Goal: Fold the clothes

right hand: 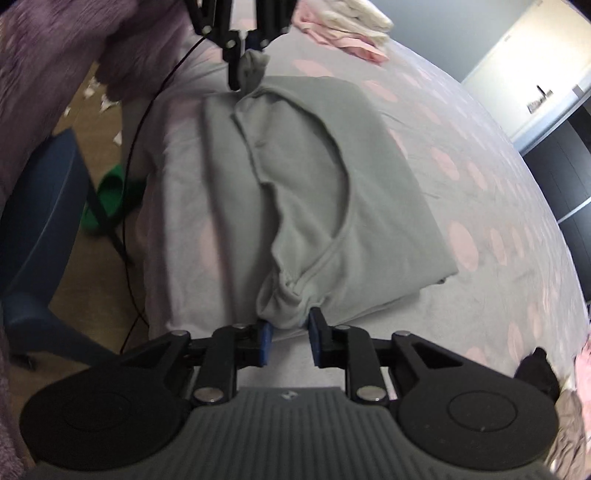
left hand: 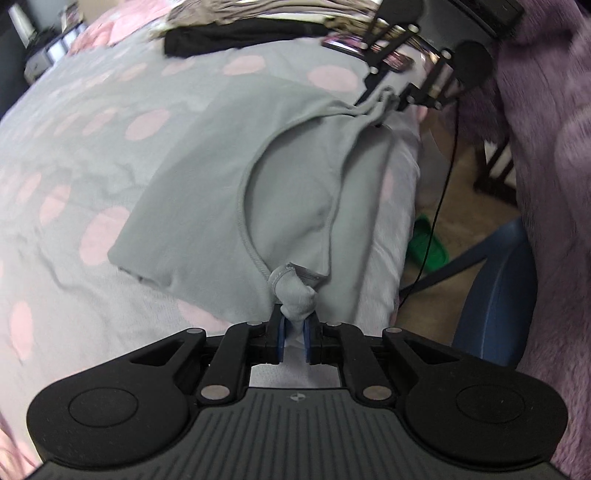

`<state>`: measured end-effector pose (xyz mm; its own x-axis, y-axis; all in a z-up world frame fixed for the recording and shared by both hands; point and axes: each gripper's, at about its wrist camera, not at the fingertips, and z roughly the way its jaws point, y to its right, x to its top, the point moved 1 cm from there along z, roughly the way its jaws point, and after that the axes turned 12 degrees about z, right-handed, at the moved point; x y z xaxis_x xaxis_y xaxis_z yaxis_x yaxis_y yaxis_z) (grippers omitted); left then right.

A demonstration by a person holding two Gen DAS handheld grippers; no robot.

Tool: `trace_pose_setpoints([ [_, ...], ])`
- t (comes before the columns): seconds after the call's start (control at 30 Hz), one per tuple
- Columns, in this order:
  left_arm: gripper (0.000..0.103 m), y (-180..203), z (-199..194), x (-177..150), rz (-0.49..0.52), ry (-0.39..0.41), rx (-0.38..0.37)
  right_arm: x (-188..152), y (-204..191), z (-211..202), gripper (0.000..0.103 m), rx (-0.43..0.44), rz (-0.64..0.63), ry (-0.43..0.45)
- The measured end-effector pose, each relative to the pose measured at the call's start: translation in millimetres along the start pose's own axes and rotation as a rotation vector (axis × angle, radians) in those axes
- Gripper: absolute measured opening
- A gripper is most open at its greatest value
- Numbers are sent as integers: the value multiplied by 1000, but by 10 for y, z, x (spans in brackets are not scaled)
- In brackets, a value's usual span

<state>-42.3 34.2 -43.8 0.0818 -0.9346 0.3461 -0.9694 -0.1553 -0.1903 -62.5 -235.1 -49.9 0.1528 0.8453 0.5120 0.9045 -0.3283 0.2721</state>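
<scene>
A grey sleeveless top [left hand: 207, 192] lies folded on the bed near its edge. My left gripper [left hand: 293, 321] is shut on a bunched shoulder strap [left hand: 295, 291] of it, with the cloth pinched between the blue pads. In the right wrist view the same top [right hand: 332, 166] spreads ahead of my right gripper [right hand: 290, 328]. Its jaws stand apart, and the other bunched strap [right hand: 286, 299] sits at the fingertips without being squeezed. Each gripper shows at the far end of the other's view: the right gripper [left hand: 388, 99], the left gripper [right hand: 243, 62].
The bed cover [left hand: 74, 147] is grey with pink dots. Piled clothes lie at the far side: black and beige clothes [left hand: 240, 26], pink and white clothes [right hand: 347, 29]. Beside the bed are a blue chair [right hand: 40, 206], a green slipper [right hand: 114, 199] and a black cable [left hand: 443, 184]. Purple fuzzy sleeves [left hand: 554, 147] border both views.
</scene>
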Motion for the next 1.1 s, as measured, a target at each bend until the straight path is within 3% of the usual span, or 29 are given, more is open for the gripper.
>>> trace_pose_setpoints([
  [0.1,15,164,5,13,81,-39,-2,-9,-98,-30,32,21,-52,-31],
  [0.27,17,313,-70,10,104,-61,-55,-72,-310,-115,32,80,-159,-129],
  [0.33,17,410,-88,18,118,-70,-93,-70,-319,-183,32,82,-139,-129],
  [0.47,17,474,-170,52,124,-43,-81,9,-195,-354,31,57,-37,-61],
  [0.57,17,340,-320,80,34,35,-51,90,-24,-474,30,61,77,11],
  [0.67,17,156,-465,80,-99,122,5,157,155,-570,19,85,200,82],
  [0.77,20,-57,-501,90,-254,163,101,203,367,-562,20,66,348,121],
  [0.87,28,-278,-438,61,-423,181,180,250,567,-461,20,11,485,118],
  [0.97,29,-508,-341,-7,-608,197,240,289,740,-315,23,-57,643,112],
  [1.1,30,-739,-207,-84,-811,221,266,274,885,-128,25,-157,882,146],
])
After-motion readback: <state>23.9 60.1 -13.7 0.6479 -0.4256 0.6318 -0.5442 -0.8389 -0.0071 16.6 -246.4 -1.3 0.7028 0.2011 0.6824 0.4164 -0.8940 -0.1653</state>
